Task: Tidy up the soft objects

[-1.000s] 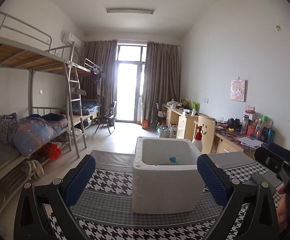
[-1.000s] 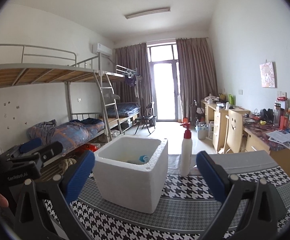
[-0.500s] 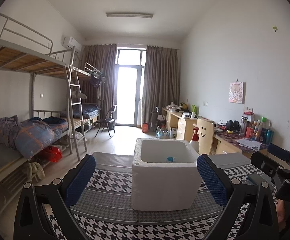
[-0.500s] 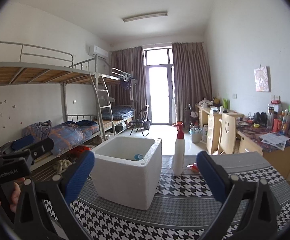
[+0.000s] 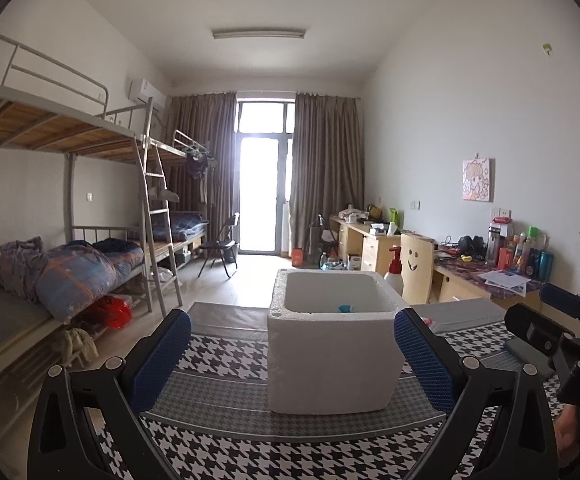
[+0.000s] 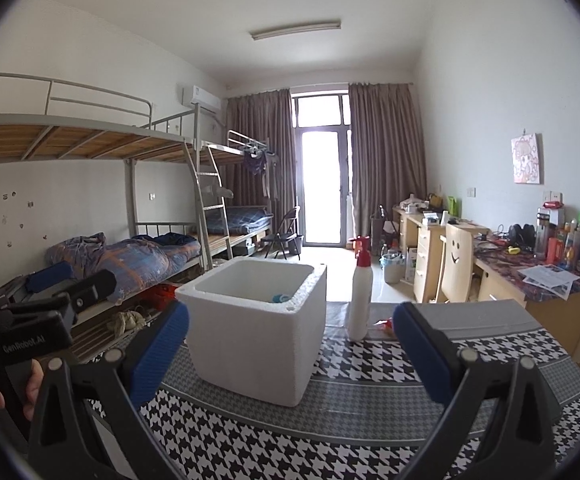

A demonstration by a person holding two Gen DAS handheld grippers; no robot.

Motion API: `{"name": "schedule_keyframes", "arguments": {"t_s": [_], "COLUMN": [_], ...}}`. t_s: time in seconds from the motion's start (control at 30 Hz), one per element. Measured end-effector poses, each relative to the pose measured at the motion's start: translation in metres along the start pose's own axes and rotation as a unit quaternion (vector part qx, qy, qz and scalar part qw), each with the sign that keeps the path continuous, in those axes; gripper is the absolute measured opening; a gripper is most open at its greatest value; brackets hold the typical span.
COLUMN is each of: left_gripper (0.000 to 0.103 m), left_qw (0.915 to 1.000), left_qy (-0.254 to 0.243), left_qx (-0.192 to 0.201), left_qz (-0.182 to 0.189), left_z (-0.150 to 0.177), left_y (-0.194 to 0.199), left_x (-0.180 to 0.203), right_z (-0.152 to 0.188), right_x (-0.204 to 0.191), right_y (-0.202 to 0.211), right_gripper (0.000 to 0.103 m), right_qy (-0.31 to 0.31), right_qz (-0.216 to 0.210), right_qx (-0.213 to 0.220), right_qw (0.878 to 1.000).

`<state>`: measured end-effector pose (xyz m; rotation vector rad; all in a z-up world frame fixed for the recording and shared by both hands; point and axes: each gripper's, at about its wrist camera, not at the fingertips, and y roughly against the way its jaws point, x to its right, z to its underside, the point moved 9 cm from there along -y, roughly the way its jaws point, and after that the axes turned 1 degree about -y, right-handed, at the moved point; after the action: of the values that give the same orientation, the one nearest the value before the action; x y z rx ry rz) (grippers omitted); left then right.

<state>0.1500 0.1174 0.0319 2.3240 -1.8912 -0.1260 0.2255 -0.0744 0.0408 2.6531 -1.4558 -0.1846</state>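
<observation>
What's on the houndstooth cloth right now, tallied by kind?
White foam box: 1
White spray bottle with red top: 1
Small red item behind the bottle: 1
Blue object inside the box: 1
Total: 4

Foam box [image 5: 331, 364] white, grainy, matt. Tablecloth [image 5: 226, 396] woven houndstooth cloth, matt. Spray bottle [image 6: 360, 300] smooth plastic. Gripper pads [image 6: 158, 354] blue, ribbed. Bunk bed frame [image 6: 130, 196] painted metal.
</observation>
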Motion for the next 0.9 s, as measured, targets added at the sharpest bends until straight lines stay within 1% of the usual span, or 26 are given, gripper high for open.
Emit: {"name": "schedule_keyframes", "arguments": {"t_s": [0.3, 0.43, 0.57, 0.9], "left_gripper": [0.102, 0.102, 0.102, 0.102], "left_qw": [0.9999, 0.9999, 0.9998, 0.9996], "left_qy": [0.002, -0.002, 0.001, -0.004], "left_qx": [-0.012, -0.013, -0.016, -0.024], "left_qz": [0.003, 0.004, 0.008, 0.017], "left_z": [0.009, 0.012, 0.015, 0.025], "left_y": [-0.001, -0.001, -0.001, 0.001], "left_x": [-0.002, -0.001, -0.001, 0.000], "right_z": [0.006, 0.011, 0.015, 0.019], "right_x": [-0.005, -0.007, -0.007, -0.002], "right_y": [0.004, 0.005, 0.006, 0.010], "right_gripper": [0.103, 0.103, 0.103, 0.103], "right_qy": [0.006, 0.013, 0.005, -0.005], "right_qz": [-0.006, 0.000, -0.004, 0.005], "right_qx": [0.003, 0.003, -0.001, 0.002], "right_qw": [1.000, 1.000, 1.000, 1.000]}}
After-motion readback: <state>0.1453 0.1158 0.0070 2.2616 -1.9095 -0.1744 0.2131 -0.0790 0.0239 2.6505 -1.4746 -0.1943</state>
